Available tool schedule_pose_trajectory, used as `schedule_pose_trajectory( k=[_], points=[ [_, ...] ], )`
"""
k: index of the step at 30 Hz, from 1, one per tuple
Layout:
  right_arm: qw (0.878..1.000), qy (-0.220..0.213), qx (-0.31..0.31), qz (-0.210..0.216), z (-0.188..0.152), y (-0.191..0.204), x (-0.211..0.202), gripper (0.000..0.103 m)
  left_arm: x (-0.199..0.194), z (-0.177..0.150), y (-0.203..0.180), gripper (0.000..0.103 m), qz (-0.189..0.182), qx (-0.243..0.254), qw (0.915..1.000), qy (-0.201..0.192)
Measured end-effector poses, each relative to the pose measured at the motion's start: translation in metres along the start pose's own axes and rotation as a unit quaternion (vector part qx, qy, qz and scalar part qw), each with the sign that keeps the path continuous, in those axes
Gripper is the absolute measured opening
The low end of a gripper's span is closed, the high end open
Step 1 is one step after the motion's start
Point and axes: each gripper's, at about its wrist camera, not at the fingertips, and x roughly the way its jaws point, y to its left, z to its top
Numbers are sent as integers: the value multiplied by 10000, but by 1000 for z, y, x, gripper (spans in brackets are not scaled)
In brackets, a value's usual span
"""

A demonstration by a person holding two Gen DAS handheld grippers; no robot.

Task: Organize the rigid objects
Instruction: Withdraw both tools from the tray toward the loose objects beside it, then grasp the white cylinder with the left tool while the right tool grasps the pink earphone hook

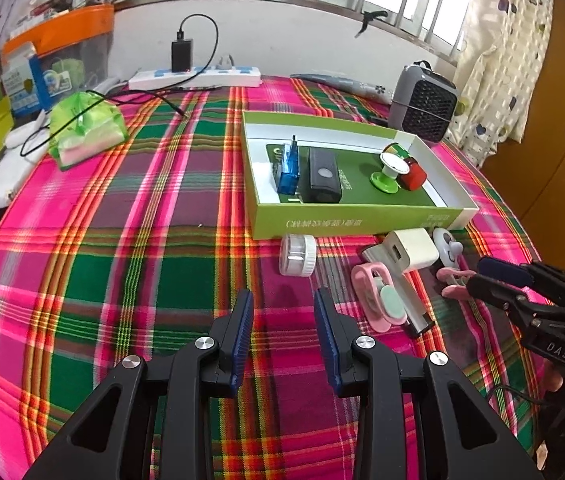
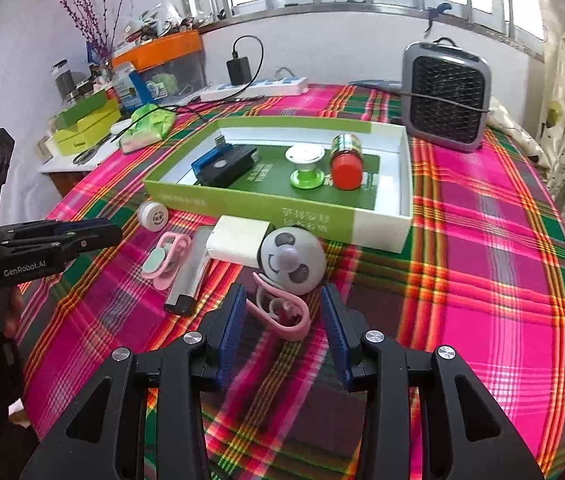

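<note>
A green and white box (image 1: pixel 366 224) (image 2: pixel 362 224) on the plaid cloth holds a blue item (image 1: pixel 288 170), a black block (image 1: pixel 324 176), a green-white spool (image 1: pixel 390 172) and a red jar (image 1: pixel 414 176). In front of it lie a white round case (image 1: pixel 298 255) (image 2: pixel 153 214), a white charger (image 1: pixel 412 250) (image 2: pixel 238 237), a silver bar (image 2: pixel 188 276), a pink clip (image 1: pixel 378 296) (image 2: pixel 164 260), a panda fan (image 2: pixel 292 260) and a pink hook (image 2: pixel 282 312). My left gripper (image 1: pixel 284 320) is open and empty, short of the round case. My right gripper (image 2: pixel 284 316) is open, its fingers either side of the pink hook.
A grey heater (image 1: pixel 422 104) (image 2: pixel 446 100) stands behind the box at the right. A power strip (image 1: pixel 194 76) with a black charger and cable lies at the back. A green bag (image 1: pixel 86 128) and boxes crowd the left side table.
</note>
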Motion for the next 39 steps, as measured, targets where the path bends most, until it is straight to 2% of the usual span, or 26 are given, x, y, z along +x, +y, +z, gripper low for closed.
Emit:
schedule_pose_trajectory(
  k=[12,22,37,39],
  points=[
    [9986,223,-442,179,-6,20,5,40,4,3,0,30,-51,56,10000,26],
    [9979,388,-519,-36,-1,22,19,40,7,10,-7,30,-85,161,9998,-3],
    [9979,428,-465,-145,0,20,22,40,24,19,-15,30,134,297,9994,90],
    [9979,426,-469,-149,0,19,22,40,26,21,-16,30,273,347,9990,72]
  ],
)
